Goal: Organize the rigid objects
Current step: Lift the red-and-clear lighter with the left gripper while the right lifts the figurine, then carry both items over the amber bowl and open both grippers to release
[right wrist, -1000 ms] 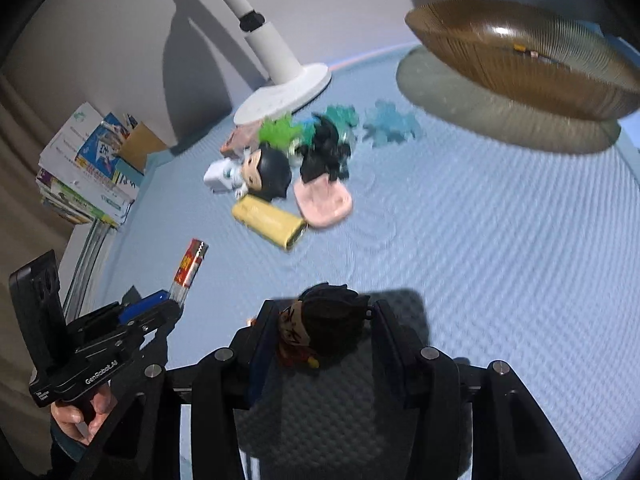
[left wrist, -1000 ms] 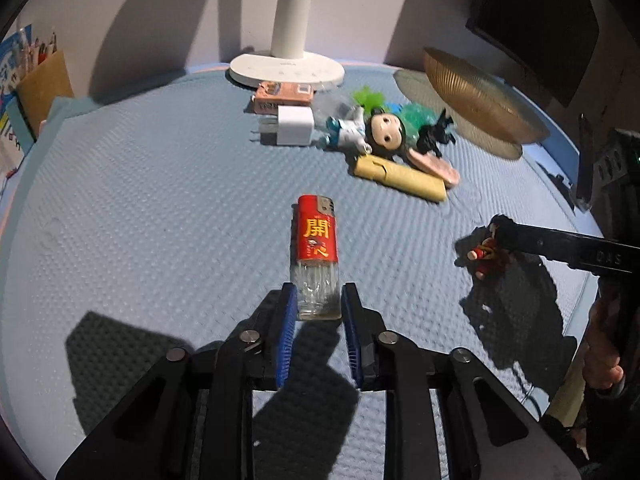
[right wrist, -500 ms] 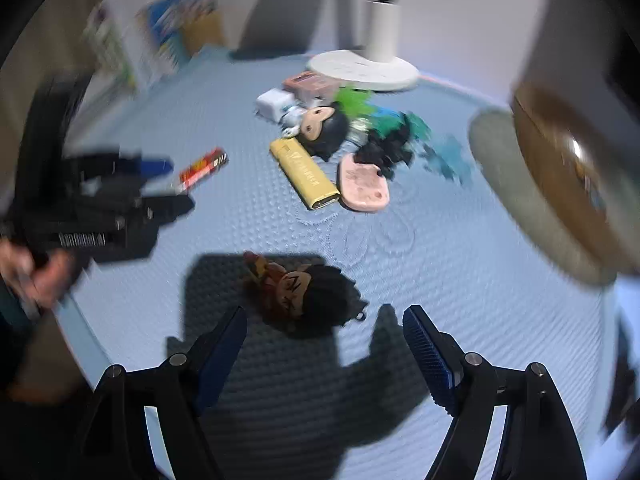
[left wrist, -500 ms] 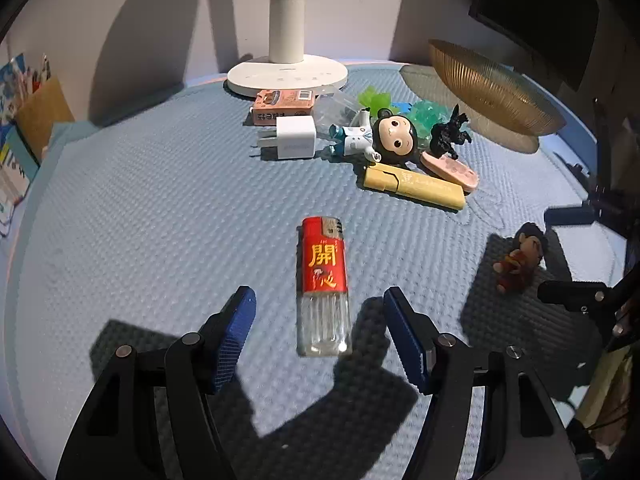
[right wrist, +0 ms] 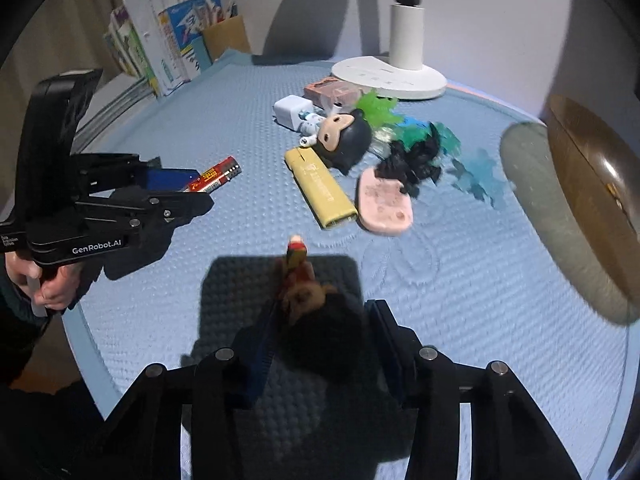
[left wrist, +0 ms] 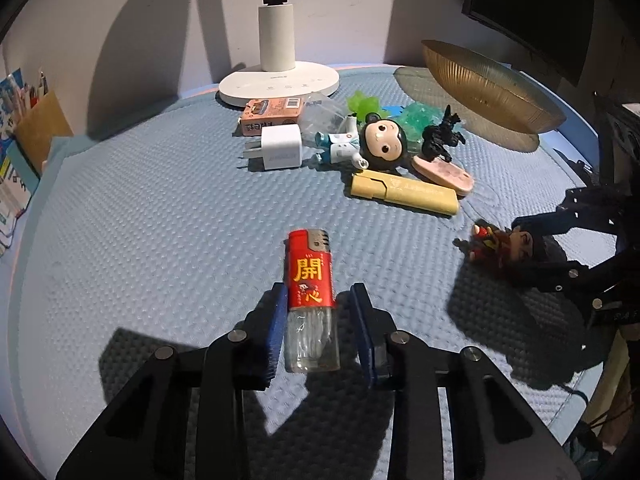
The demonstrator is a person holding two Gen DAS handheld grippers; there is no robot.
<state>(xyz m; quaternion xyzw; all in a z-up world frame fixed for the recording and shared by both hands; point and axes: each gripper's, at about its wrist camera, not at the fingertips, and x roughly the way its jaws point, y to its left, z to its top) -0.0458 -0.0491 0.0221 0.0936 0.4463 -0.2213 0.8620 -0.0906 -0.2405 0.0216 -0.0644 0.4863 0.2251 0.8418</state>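
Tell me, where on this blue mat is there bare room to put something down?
Bare mat stretches left of the lighter, toward the books. It is crowded from the lamp base to the yellow highlighter, where toys and a charger cluster.

Both grippers matte black plastic w/ angular, cut-out linkage arms. Left gripper [left wrist: 319, 334]: blue ribbed pads [left wrist: 276, 332] inside each finger, round silver screws at the pivots. Right gripper [right wrist: 320, 350]: same build, blue pads, silver screws. White "GenRobot.AI" lettering on the left unit's side, tall black block behind it. Hand [right wrist: 48, 286] on the grip, dark sleeve at the wrist.
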